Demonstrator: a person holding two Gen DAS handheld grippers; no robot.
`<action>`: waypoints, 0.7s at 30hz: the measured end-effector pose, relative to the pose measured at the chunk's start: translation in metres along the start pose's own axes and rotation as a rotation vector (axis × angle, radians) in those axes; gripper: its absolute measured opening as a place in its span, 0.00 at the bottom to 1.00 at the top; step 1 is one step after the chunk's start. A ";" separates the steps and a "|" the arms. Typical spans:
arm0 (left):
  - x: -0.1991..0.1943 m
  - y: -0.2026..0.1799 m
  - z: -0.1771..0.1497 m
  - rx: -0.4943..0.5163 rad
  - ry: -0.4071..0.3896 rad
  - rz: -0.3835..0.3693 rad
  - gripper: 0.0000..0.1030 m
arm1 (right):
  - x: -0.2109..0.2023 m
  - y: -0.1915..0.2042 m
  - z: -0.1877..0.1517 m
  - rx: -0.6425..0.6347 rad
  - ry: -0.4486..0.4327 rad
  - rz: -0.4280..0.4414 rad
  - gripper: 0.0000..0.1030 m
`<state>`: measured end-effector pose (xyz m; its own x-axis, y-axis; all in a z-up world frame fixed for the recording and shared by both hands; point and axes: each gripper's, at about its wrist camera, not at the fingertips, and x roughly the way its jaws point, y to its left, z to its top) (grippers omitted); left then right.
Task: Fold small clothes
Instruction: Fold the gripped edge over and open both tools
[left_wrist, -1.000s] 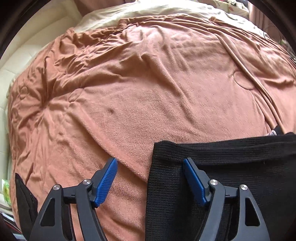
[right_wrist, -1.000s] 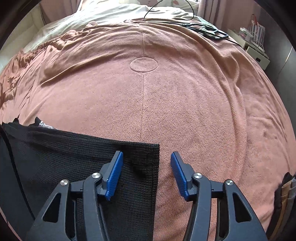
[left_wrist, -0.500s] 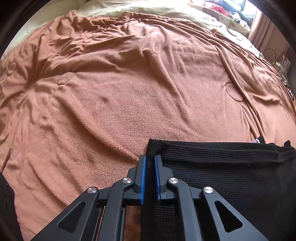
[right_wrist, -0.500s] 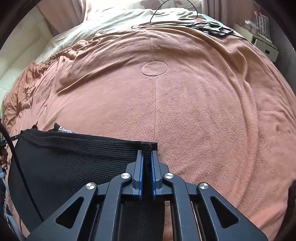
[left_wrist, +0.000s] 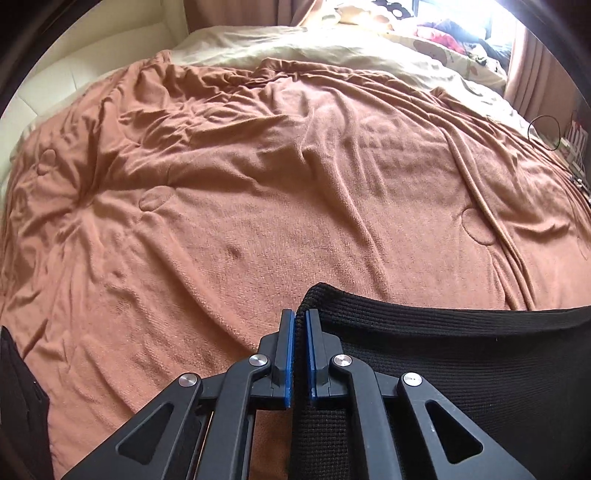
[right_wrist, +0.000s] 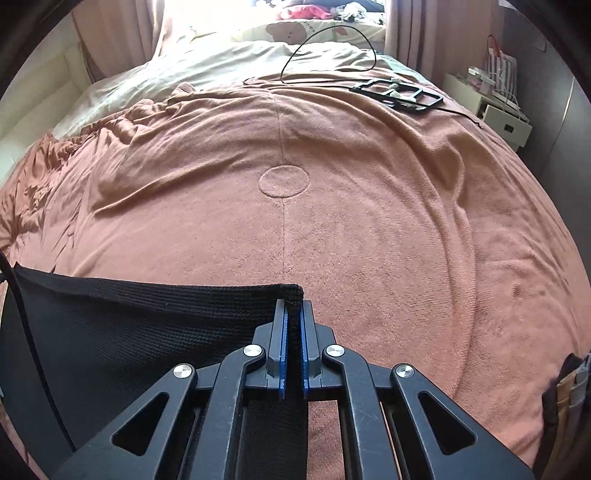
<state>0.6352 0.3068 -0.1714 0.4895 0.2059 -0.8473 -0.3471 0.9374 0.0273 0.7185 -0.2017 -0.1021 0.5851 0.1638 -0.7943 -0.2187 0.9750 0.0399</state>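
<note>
Left gripper (left_wrist: 299, 317): my blue-padded jaws are pressed together on the left corner of the black ribbed knit garment (left_wrist: 461, 365), pinching its vertical edge between the pads. Right gripper (right_wrist: 293, 308): jaws likewise clamped, on the garment's (right_wrist: 147, 332) right corner, the fabric edge running down between the pads.

The garment's top hem runs taut from one corner to the other in both wrist views; whether the cloth below it still lies on the bed I cannot tell. It sits at the near end of the rumpled terracotta fleece blanket (left_wrist: 258, 184).

Open room: the blanket ahead of both grippers is bare out to the cream sheet (right_wrist: 207, 70) at the far end. Left part is heavily creased; right part smoother, with a stitched circle (right_wrist: 283, 181). Far right: a black rectangular frame (right_wrist: 399, 94) and a thin black cable loop (right_wrist: 332, 48) lie on the bedding, well apart from the garment.
</note>
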 end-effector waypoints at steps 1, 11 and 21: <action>0.007 -0.002 -0.001 0.002 0.030 0.011 0.10 | 0.009 0.000 0.003 0.006 0.030 0.010 0.03; 0.001 0.011 -0.009 -0.029 0.101 0.001 0.35 | -0.005 -0.008 -0.005 0.056 0.055 0.045 0.52; -0.056 0.022 -0.037 -0.011 0.060 -0.035 0.66 | -0.071 -0.009 -0.037 0.062 0.028 0.071 0.52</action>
<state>0.5706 0.3060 -0.1428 0.4524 0.1559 -0.8781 -0.3398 0.9405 -0.0081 0.6501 -0.2277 -0.0687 0.5480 0.2290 -0.8045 -0.2093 0.9687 0.1332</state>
